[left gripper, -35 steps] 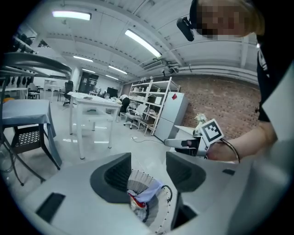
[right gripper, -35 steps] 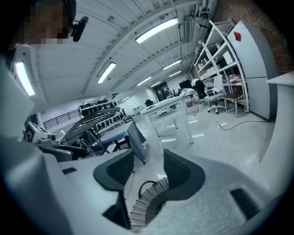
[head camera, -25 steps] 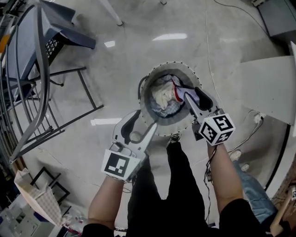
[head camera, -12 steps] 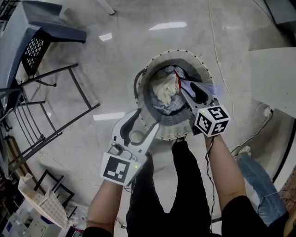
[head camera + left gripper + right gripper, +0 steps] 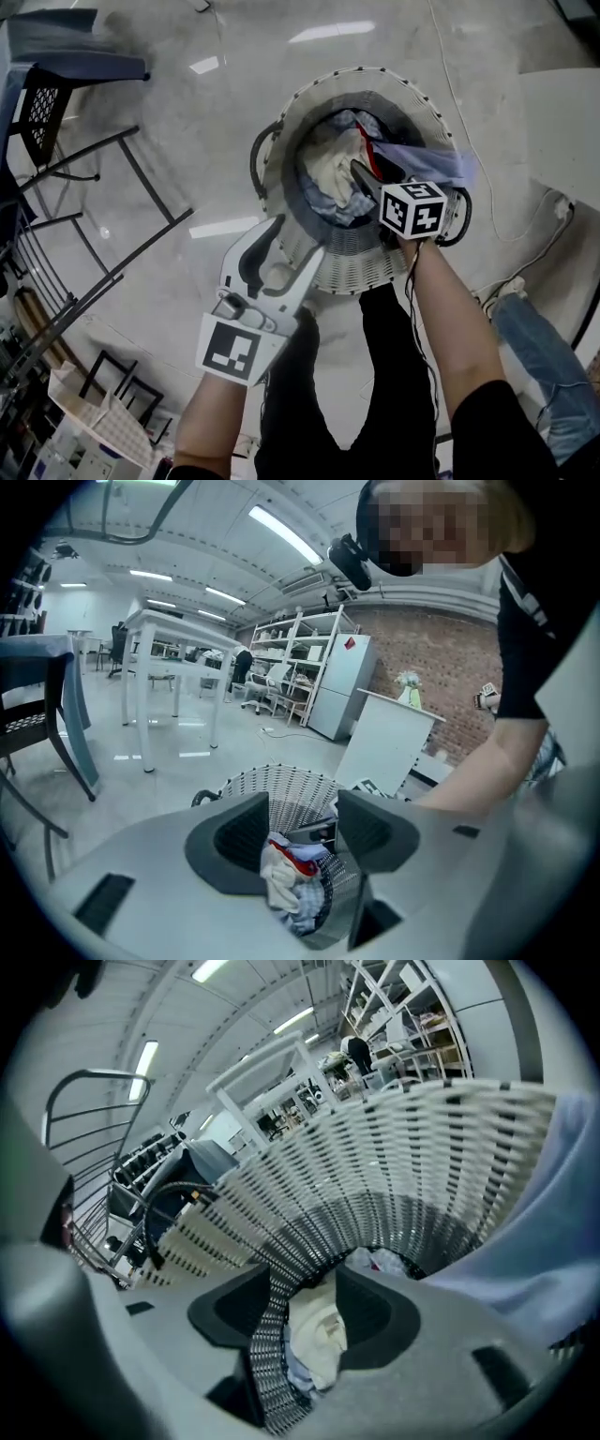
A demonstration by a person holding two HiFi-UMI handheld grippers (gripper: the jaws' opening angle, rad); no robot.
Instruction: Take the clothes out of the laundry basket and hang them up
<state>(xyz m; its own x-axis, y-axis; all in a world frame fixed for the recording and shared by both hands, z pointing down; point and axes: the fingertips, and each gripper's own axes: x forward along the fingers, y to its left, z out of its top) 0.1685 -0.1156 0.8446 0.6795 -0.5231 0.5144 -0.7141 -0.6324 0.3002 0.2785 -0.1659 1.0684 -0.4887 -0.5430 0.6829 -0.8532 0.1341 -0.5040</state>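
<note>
Photographer: Both grippers have dropped toward the laundry basket (image 5: 342, 274) within the last second, the right one plunging from its rim into the load.

Desk: Run it left to right.

Photographer: Well to the basket's left stands a dark metal rack (image 5: 178, 217), nothing on the part in shot. Next, the left gripper (image 5: 298, 236) hangs just outside the basket's near wall, jaws wide apart and holding nothing; its own view looks over the rim at the heap. Inside the basket lie the clothes, a cream garment (image 5: 330, 169) on top with a red-edged piece (image 5: 370, 155) beside it. The right gripper (image 5: 361, 178) is down among them, jaws just opened wider, the cream garment showing in the gap but the pads not pressed on it. On the basket's right rim, a pale blue garment (image 5: 441, 161) is draped half out.

Desk: So where does the job stand?

Photographer: At the reach, by my reading. Nothing is gripped and nothing hung. The widened jaws suggest a bite at the cream garment comes next; the risk is catching the wicker wall, which sits close against the right gripper's left-hand jaw.
</note>
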